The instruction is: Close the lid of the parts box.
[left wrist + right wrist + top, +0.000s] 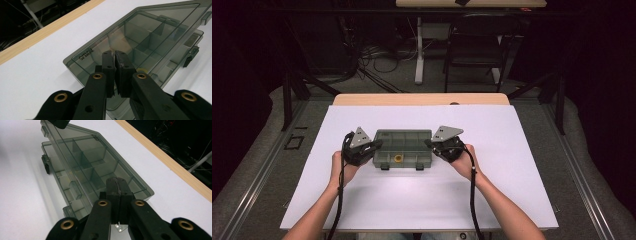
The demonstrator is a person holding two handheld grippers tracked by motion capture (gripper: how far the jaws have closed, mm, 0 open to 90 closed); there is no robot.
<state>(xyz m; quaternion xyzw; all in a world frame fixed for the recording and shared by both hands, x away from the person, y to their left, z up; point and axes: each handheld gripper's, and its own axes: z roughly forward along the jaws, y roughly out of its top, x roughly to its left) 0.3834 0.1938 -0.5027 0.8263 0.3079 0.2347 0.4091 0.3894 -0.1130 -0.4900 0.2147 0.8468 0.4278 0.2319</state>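
The compartment box [402, 148] lies on the table [512, 165], between left claw [377, 144] and right claw [429, 143].

One compartment box [402, 146], two grippers, one yellow piece [398, 158]

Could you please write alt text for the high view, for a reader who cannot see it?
A smoky grey transparent plastic compartment box sits on a white table, flanked by a person's left gripper and right gripper, both shut at its ends. A small yellow ring lies inside.
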